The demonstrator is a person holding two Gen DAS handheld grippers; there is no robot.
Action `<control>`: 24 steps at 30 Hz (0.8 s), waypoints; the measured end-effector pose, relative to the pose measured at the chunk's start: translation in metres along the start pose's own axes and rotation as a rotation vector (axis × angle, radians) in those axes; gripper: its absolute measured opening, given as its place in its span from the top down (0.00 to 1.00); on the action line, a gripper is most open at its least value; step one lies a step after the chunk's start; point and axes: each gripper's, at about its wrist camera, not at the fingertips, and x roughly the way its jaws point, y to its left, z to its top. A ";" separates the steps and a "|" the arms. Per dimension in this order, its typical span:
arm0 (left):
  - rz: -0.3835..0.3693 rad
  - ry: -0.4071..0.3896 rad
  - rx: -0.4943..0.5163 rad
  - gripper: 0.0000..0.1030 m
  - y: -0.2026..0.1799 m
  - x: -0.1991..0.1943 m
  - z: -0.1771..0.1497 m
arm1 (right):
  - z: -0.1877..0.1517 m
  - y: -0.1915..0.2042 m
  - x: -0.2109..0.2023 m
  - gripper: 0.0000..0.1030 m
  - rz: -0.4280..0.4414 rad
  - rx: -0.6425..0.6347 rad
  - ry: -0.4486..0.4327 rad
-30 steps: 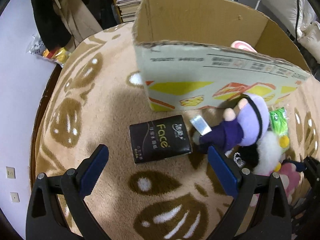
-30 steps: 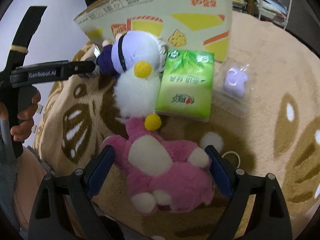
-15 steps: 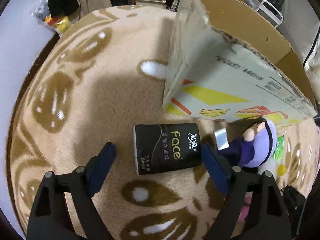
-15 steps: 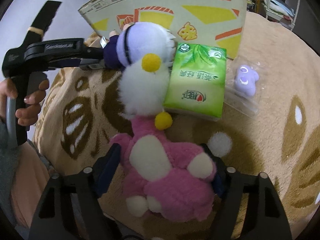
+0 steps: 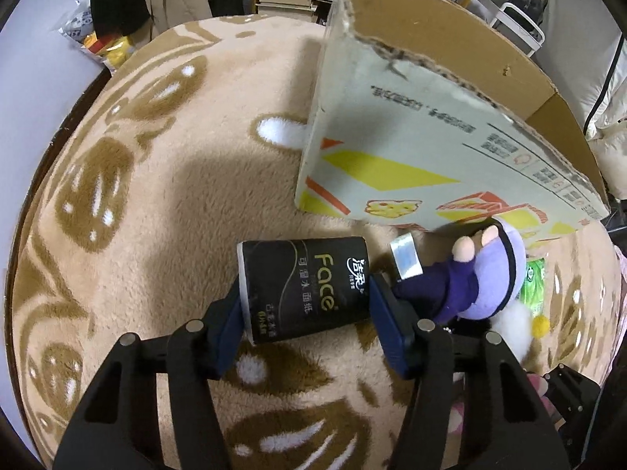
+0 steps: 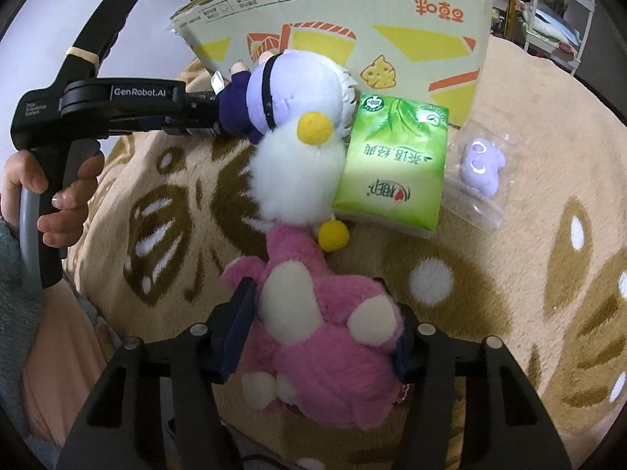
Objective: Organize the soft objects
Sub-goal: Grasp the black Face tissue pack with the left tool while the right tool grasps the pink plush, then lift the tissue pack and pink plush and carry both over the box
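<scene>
**A:** Starting with the left gripper, what is it doing?

**B:** It points steeply down at a tan patterned plush blanket. Its blue pads sit against the two short ends of a black tissue pack printed "Face", and the jaws are closing on it. The pack's far end is tilted up off the blanket.

**A:** And the hand behind it?

**B:** Seen from the right wrist camera, a bare hand wraps the black handle at the left edge, fingers curled around the grip, with a fuzzy grey-green sleeve below.

**A:** The right gripper?

**B:** Also angled sharply downward. Its jaws are closing around a pink plush toy with cream patches; both pads press into the fur.

**A:** What lies nearby?

**B:** Just beyond the pink toy lies a white fluffy plush with yellow pom-poms. A purple-hooded doll rests on it and touches a printed cardboard box. A green tissue pack lies beside the white plush, and a small lilac toy in a clear bag sits to its right.
</scene>
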 end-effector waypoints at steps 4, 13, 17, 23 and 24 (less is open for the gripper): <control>0.018 -0.020 0.024 0.44 -0.011 -0.009 -0.008 | -0.005 0.002 0.007 0.40 -0.009 -0.009 0.035; 0.052 -0.108 0.037 0.44 -0.018 -0.040 -0.025 | -0.012 0.009 -0.003 0.54 -0.022 -0.040 0.000; 0.060 -0.176 0.037 0.44 -0.019 -0.065 -0.036 | -0.011 0.007 -0.014 0.57 -0.011 -0.028 -0.031; 0.090 -0.335 0.049 0.44 -0.022 -0.111 -0.051 | -0.012 0.005 -0.051 0.58 -0.004 -0.022 -0.130; 0.092 -0.367 0.049 0.44 -0.021 -0.120 -0.052 | -0.011 0.005 -0.055 0.58 -0.007 -0.024 -0.145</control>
